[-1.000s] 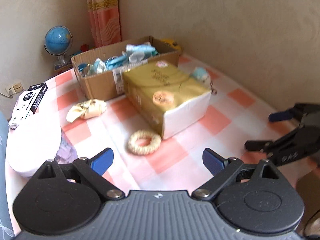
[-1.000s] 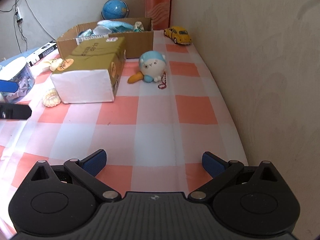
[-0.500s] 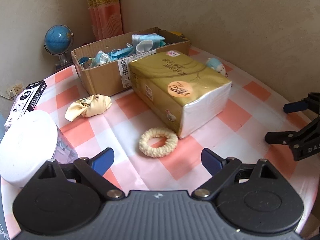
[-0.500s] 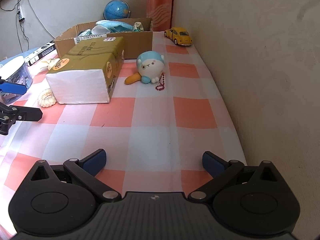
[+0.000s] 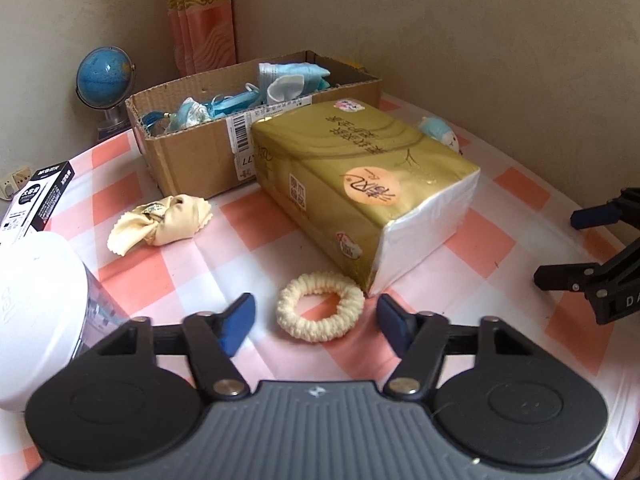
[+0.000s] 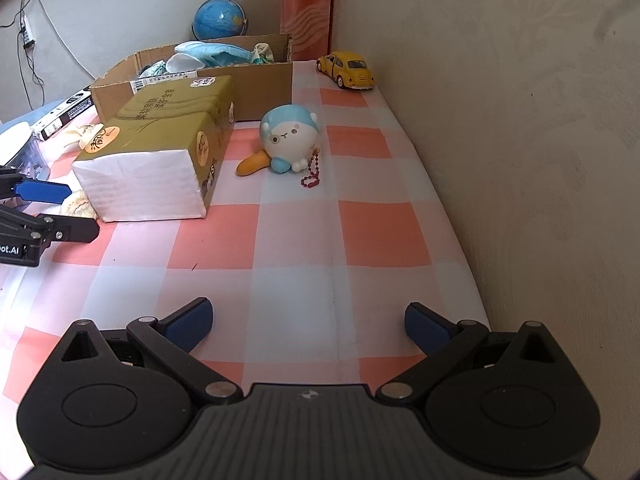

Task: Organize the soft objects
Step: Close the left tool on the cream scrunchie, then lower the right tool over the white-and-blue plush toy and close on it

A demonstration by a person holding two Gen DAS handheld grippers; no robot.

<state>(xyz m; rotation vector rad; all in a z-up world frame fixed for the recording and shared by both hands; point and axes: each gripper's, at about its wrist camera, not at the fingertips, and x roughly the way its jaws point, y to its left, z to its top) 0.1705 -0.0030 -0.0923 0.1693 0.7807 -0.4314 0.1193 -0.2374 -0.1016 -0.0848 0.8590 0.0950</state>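
Note:
A cream knitted scrunchie (image 5: 320, 306) lies on the checked tablecloth against the corner of a gold tissue pack (image 5: 360, 184). My left gripper (image 5: 316, 320) is low over the cloth with the scrunchie between its blue pads. Its jaws are closing, with a small gap still showing on each side of the ring. A cream cloth bow (image 5: 160, 220) lies to the left, in front of the cardboard box (image 5: 192, 160) that holds blue masks. My right gripper (image 6: 308, 324) stands open over bare cloth with nothing in it. A blue and white plush toy (image 6: 288, 136) lies ahead of it.
A white-lidded container (image 5: 36, 312) stands close on the left, with a black and white carton (image 5: 36, 200) behind it. A globe (image 5: 106, 76) stands in the corner and a yellow toy car (image 6: 348, 70) sits by the wall. The wall runs along the table's right edge.
My left gripper has come forward and down to the scrunchie, and its jaws have narrowed around it. The right gripper has stayed put.

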